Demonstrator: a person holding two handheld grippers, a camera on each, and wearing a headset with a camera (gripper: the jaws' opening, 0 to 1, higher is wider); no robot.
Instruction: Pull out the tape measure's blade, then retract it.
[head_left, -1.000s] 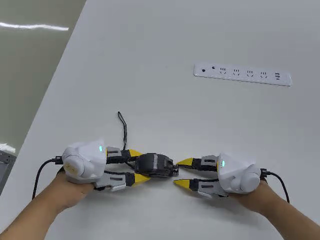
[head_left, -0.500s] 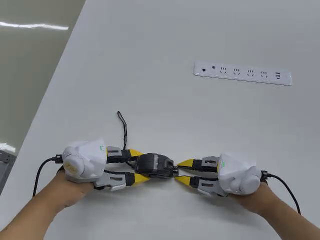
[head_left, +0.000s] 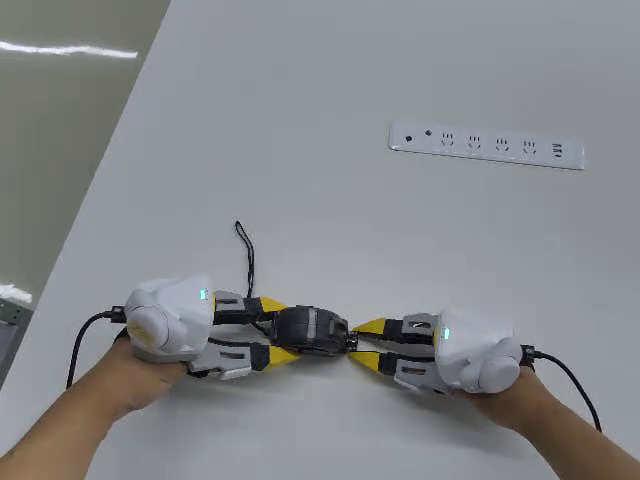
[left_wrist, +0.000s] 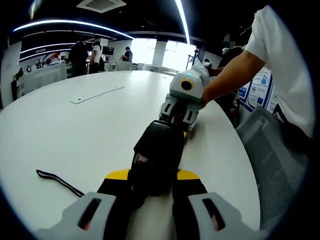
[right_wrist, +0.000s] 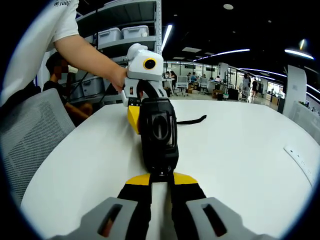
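Tape measure (head_left: 312, 331), dark grey boxy case, black strap (head_left: 245, 258) trailing, lying lower centre of frame on white desk (head_left: 400, 230). Left gripper (head_left: 277, 329) fingers clenching case; right gripper (head_left: 362, 342) fingers pinching opposite end.

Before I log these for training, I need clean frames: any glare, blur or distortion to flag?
Head view: sharp and evenly lit, soft shadows under the tape measure, one glare streak on the floor. Left gripper view: fisheye bends the table edge, ceiling light strips blow out. Right gripper view: same curvature, dim background, tape measure crisp.
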